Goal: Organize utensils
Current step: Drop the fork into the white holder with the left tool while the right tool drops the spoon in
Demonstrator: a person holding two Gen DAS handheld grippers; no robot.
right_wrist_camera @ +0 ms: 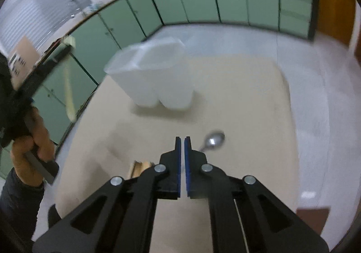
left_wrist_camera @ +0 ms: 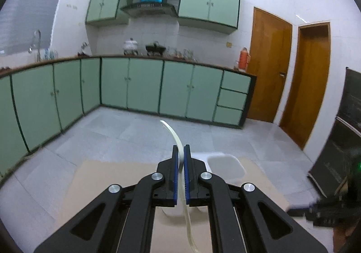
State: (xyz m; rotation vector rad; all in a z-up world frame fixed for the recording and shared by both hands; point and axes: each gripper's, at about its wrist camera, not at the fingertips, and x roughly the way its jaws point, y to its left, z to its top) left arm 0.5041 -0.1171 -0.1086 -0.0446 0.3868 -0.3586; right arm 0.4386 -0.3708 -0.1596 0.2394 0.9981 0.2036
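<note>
Left gripper (left_wrist_camera: 180, 151): black frame, blue pads, fingers pinching a white plastic utensil (left_wrist_camera: 173, 134) edge-on; the thin curved strip rises past the fingertips and trails down between the arms toward the camera; which kind of utensil it is cannot be told; held raised above the table (left_wrist_camera: 108, 176), level with the kitchen beyond.

Same left gripper seen from the right wrist view: dark, at the far left, gripped by the person's hand (right_wrist_camera: 31, 147); a pale, blurred strip (right_wrist_camera: 68, 90) hangs from it, off the table's left edge.

Right gripper (right_wrist_camera: 182, 142): black frame, blue pads, fingers drawn nearly together with only a thin slit between, nothing held; poised over the table.

Container (right_wrist_camera: 155, 72): translucent white plastic, two compartments side by side, upright on the far part of the table; contents not discernible through blur; its rim also shows in the left wrist view, just right of the fingertips (left_wrist_camera: 225, 166).

Metal spoon (right_wrist_camera: 213, 140): lying on the table just right of the right gripper's tips, bowl pointing away, handle partly hidden behind the right finger.

Wooden item (right_wrist_camera: 141, 168): light-coloured, partly hidden behind the left finger of the right gripper; too little visible to identify.

Table: beige, matte top.

Surroundings: green cabinets (left_wrist_camera: 144, 83); grey tiled floor (left_wrist_camera: 126, 131); two brown doors (left_wrist_camera: 268, 65).
</note>
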